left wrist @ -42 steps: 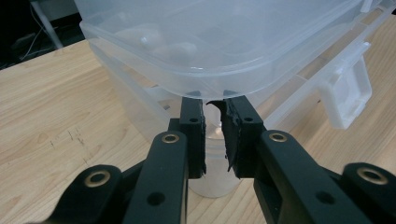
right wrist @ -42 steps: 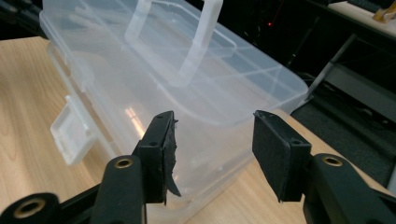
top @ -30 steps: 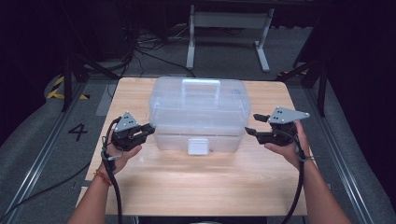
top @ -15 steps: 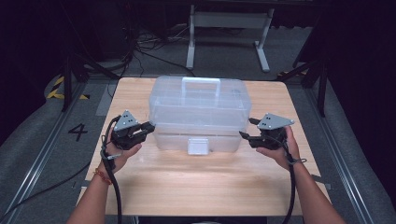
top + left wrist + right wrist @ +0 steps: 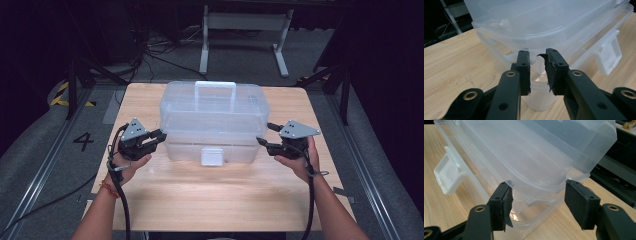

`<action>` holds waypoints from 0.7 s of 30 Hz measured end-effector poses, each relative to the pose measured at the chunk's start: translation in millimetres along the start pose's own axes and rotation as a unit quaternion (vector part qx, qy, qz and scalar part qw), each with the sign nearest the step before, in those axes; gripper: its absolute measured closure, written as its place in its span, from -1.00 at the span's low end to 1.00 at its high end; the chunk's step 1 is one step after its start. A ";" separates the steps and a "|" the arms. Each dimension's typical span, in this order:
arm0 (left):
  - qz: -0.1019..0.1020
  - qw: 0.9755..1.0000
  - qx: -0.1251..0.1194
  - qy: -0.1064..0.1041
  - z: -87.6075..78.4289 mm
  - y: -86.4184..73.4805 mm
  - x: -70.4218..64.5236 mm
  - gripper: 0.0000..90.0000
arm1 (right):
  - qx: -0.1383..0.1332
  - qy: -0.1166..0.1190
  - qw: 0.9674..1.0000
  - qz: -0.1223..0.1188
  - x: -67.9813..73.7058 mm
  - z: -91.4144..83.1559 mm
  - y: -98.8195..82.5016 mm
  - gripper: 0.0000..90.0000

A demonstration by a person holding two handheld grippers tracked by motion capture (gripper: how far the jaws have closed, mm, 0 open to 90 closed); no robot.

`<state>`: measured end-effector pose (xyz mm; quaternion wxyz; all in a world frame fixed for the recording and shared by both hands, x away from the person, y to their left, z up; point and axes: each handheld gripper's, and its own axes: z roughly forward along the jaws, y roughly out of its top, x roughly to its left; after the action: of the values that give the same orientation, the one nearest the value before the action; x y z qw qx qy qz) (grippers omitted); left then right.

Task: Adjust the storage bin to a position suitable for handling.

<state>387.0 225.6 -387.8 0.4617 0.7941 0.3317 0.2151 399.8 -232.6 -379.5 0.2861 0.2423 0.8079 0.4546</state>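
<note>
Plainly, the one readable mark is a "4" (image 5: 83, 141) on the floor left of the box. One clear plastic box (image 5: 215, 122) sits mid-counter (image 5: 210, 200), rectangular with rounded corners, a white handle (image 5: 215, 89) on its lid and a white latch (image 5: 212, 156) at its front. The counter is pale wood with a fine grain. Two black claws flank the box. The left claw (image 5: 159, 135) is at the box's left end; its jaws, a narrow gap apart, have just been opening, and nothing is pinched between them. The right claw (image 5: 264, 134) stands half open at the box's right end, jaws either side of the corner rim, not pressing it.
</note>
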 end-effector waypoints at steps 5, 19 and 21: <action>0.021 1.000 0.009 0.007 0.5 0.3 -4.5 0.60 | -0.002 -0.003 1.000 0.000 0.7 -0.9 1.6 -0.11; 0.028 0.999 0.021 0.000 1.6 -4.7 -4.2 0.56 | -0.032 -0.013 0.999 0.015 -4.1 -7.3 14.5 -0.09; 0.028 0.999 0.022 -0.001 1.8 -5.5 -3.7 0.56 | -0.034 -0.017 0.999 0.013 -4.4 -7.8 16.4 -0.09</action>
<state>383.9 223.9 -393.6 0.4385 0.8132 0.3135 0.2194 399.8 -232.5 -360.8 0.3015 0.2505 0.7837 0.4817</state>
